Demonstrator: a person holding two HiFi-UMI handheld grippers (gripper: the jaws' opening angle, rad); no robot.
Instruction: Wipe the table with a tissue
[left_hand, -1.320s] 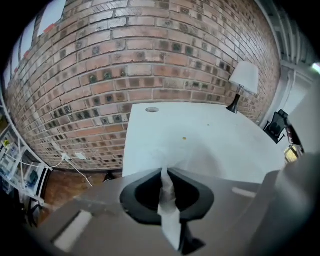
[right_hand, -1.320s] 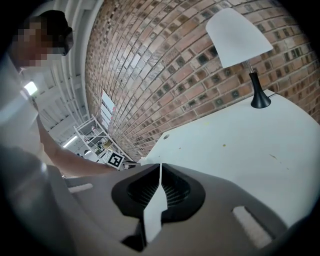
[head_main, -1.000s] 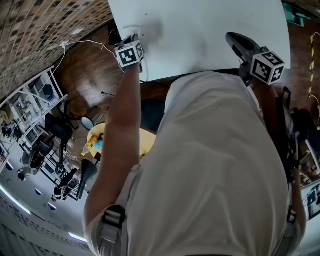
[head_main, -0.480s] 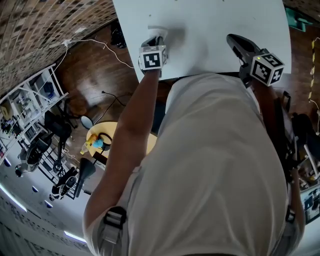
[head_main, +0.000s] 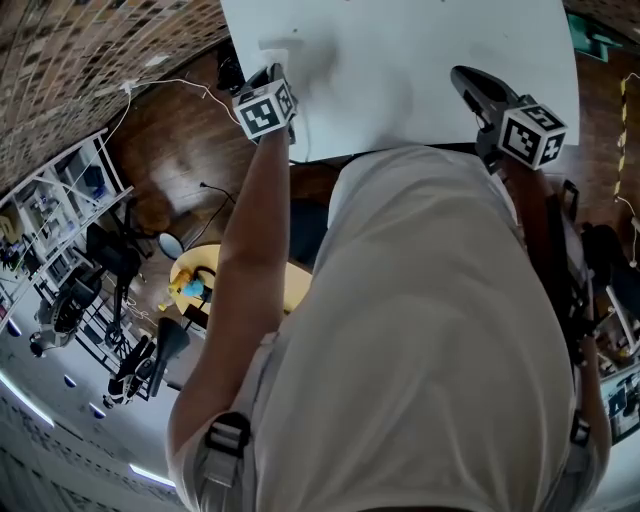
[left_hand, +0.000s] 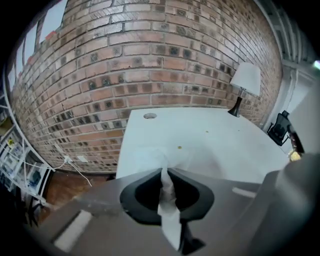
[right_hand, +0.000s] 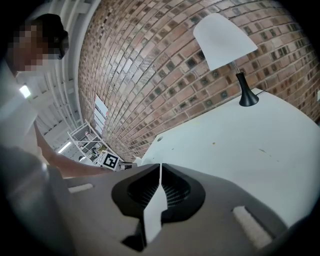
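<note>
Overhead plus jaw-level (common table (head_main: 400, 60))

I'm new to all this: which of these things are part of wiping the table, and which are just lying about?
In the job: crumpled white paper tissue, pinched in the left gripper; white rectangular table.
Lying about: white-shaded lamp on black stem; round yellow stand on the floor.
</note>
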